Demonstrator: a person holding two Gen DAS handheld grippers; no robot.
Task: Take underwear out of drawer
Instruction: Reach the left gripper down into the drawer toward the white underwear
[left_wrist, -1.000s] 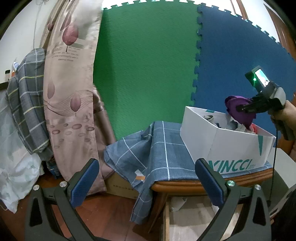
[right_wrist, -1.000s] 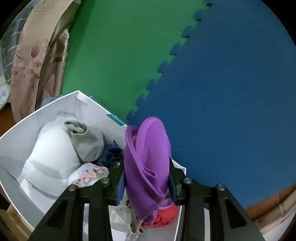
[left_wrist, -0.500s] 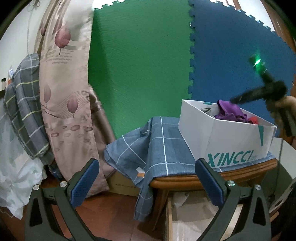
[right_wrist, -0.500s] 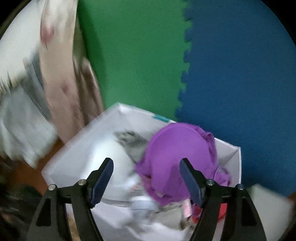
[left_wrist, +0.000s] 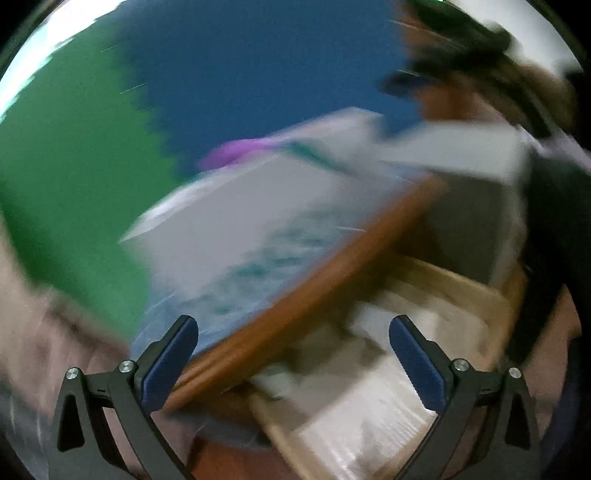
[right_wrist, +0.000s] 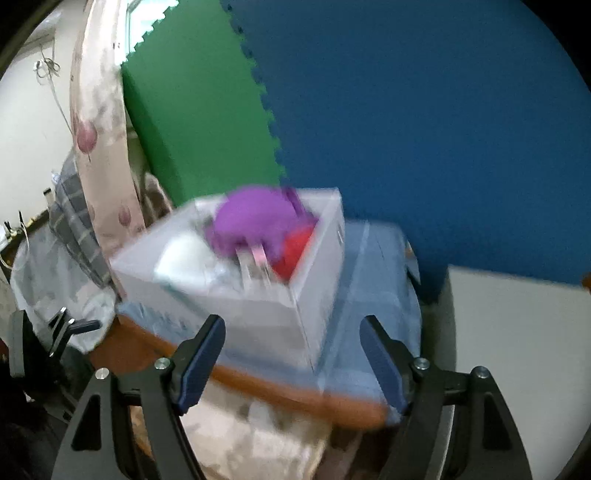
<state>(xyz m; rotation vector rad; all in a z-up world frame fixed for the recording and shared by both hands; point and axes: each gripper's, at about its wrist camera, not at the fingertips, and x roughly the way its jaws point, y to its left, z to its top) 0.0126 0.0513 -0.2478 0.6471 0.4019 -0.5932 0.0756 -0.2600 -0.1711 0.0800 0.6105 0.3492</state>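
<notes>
Purple underwear (right_wrist: 258, 221) lies on top of the clothes in the white box (right_wrist: 258, 310) on the blue-clothed table; it shows as a purple smear (left_wrist: 236, 153) in the blurred left wrist view. My right gripper (right_wrist: 293, 354) is open and empty, pulled back from the box. My left gripper (left_wrist: 293, 356) is open and empty too, tilted over the table's wooden edge (left_wrist: 314, 288) and the open drawer (left_wrist: 424, 332) below, where pale folded cloth lies. The right hand with its gripper (left_wrist: 469, 48) is a blur at the top right.
Green (right_wrist: 199, 122) and blue (right_wrist: 424, 129) foam mats cover the wall behind. A floral curtain (right_wrist: 99, 140) and a plaid cloth (right_wrist: 70, 218) hang to the left. A white cabinet (right_wrist: 517, 350) stands at the right of the table.
My right gripper let the purple underwear drop into the box, opened wide and drew back. My left gripper swung right and down, rolling toward the open drawer.
</notes>
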